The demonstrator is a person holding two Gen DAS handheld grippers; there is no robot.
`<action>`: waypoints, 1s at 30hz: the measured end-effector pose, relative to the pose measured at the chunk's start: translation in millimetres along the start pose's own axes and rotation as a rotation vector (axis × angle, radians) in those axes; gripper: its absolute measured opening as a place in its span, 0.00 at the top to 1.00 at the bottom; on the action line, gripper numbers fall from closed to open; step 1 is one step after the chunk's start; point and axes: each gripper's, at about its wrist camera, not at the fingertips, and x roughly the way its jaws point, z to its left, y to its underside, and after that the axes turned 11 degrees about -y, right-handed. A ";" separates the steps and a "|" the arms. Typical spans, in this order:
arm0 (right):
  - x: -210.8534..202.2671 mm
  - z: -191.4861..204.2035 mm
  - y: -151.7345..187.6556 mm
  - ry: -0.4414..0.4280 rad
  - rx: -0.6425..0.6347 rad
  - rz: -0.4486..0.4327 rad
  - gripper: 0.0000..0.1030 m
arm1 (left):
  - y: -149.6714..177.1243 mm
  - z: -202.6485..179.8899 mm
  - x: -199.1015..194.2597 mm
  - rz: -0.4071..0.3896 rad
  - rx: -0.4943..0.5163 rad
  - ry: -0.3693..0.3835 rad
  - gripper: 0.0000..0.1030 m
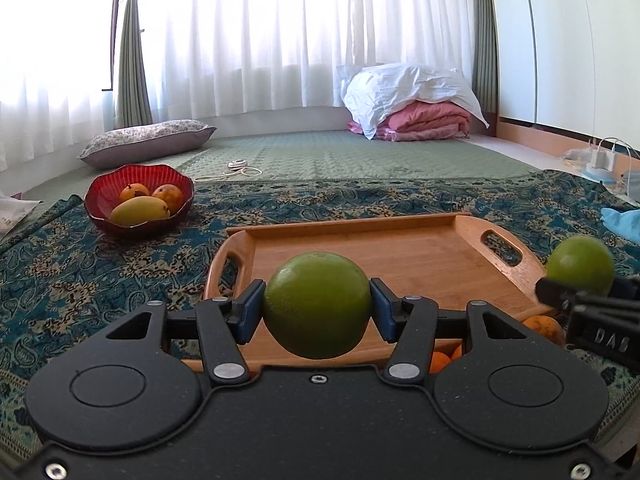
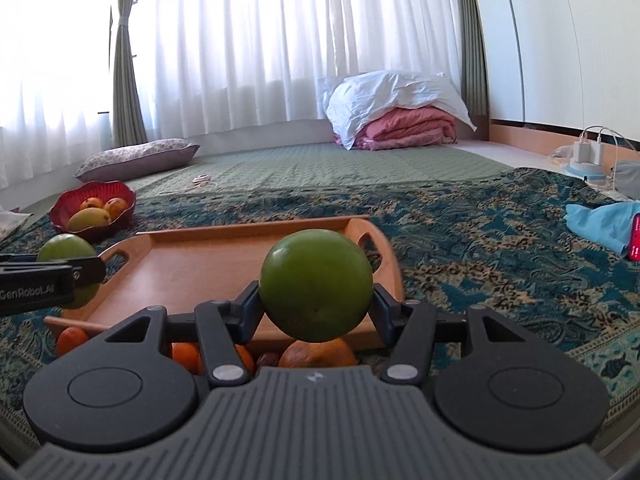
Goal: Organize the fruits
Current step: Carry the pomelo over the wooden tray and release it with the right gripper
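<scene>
Two green fruits sit clamped, one in the left tongs [image 1: 317, 309], one in the right tongs [image 2: 316, 307], above the wooden tray [image 1: 420, 248].

2 green fruits [image 1: 317, 306] [image 1: 580, 264], 3 mangoes [image 1: 140, 210], 1 tray [image 1: 420, 236], 1 bowl [image 1: 120, 226]

rectangular wooden tray with handles [image 1: 400, 248]: on patterned blue paisley cloth [image 1: 100, 280] | red scalloped bowl [image 1: 138, 200]: left of and behind tray, three mangoes [image 1: 140, 209] in it | small orange fruits [image 2: 188, 354]: before tray's near edge | folded pink blanket [image 1: 424, 122]: far behind, white pillow [image 1: 408, 88] on it
</scene>
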 end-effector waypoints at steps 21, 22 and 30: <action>31.2 -27.9 -23.2 0.013 0.012 -0.006 0.42 | -9.2 -1.8 31.0 0.049 -0.041 -0.021 0.49; 34.3 -28.4 -24.5 0.008 0.012 0.005 0.42 | -10.9 -2.1 32.8 0.052 -0.045 -0.024 0.49; 55.7 -27.6 -28.0 -0.015 0.023 0.085 0.42 | -18.1 -5.0 46.7 0.089 -0.049 -0.028 0.49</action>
